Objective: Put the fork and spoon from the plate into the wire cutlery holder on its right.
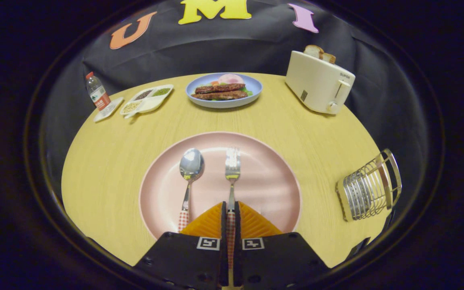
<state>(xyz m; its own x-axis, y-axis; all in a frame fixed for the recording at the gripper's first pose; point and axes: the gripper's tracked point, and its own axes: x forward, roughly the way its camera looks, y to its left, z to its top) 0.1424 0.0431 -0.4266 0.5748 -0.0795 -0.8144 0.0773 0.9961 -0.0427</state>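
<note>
Gripper view: the gripper (pixel 230 207) sits low over the near rim of a pink plate (pixel 272 189), its two fingers drawn almost together with only a narrow slot left between them. The checked handle of the fork (pixel 232 171) runs straight down that slot, and both fingers press against it from either side, so the tool has the fork clamped by its handle. The fork's tines point away from the fingers, toward the middle of the plate, and its head lies on or just over the plate; I cannot tell which. The spoon (pixel 189 173) lies on the plate just left of the fork, roughly parallel to it, bowl away from the fingers and its checked handle end beside the left finger, not held. The wire cutlery holder (pixel 367 189) stands on the wooden table (pixel 107 161), well to the right of the plate. Beyond the plate are a blue dish of food (pixel 252 90), a toaster (pixel 318 82), a divided snack tray (pixel 148 100) and a water bottle (pixel 97 92).
</note>
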